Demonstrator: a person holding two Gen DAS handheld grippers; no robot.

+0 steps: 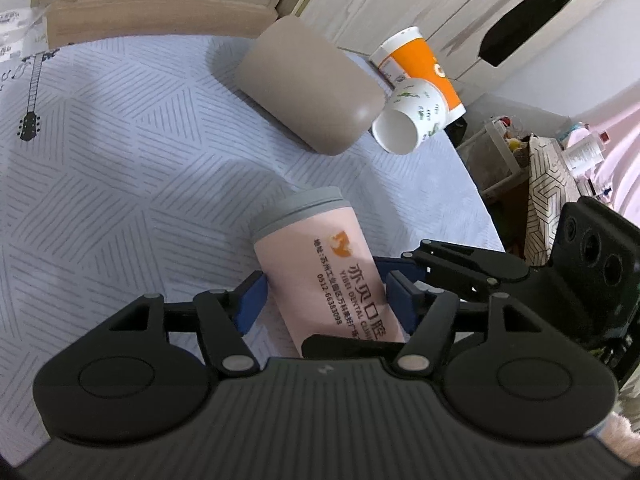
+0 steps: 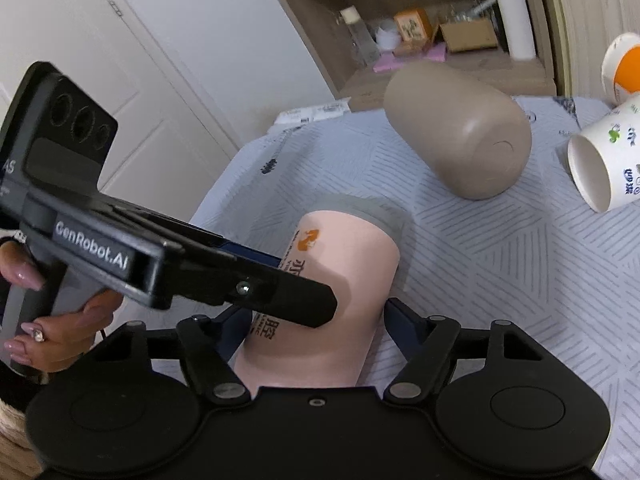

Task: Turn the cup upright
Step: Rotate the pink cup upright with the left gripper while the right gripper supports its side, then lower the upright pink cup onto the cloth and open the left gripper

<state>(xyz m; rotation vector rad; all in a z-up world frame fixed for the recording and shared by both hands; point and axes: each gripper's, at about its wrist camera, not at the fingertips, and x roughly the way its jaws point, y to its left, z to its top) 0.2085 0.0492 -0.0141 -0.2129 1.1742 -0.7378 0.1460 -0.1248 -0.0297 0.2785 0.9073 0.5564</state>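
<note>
Pink cup point(image 1: 320, 264) with grey rim, tilted, lower centre of the left wrist view, rim pointing up-frame over the patterned counter point(image 1: 120, 160). Left claw point(image 1: 324, 300) closed around the cup's body, blue pads point(image 1: 250, 300) pressed on both sides. Right claw point(image 2: 316, 320) astride the same cup point(image 2: 340, 272) low in the right wrist view, left pad hidden behind the other tool, right pad at the cup's edge; grip not certain. Upper centre: brown cup point(image 1: 308, 84) lying on its side. Just right of it, white paper cup point(image 1: 408, 116) on its side, mouth toward the camera, touching an orange cup point(image 1: 424, 64) behind.
</note>
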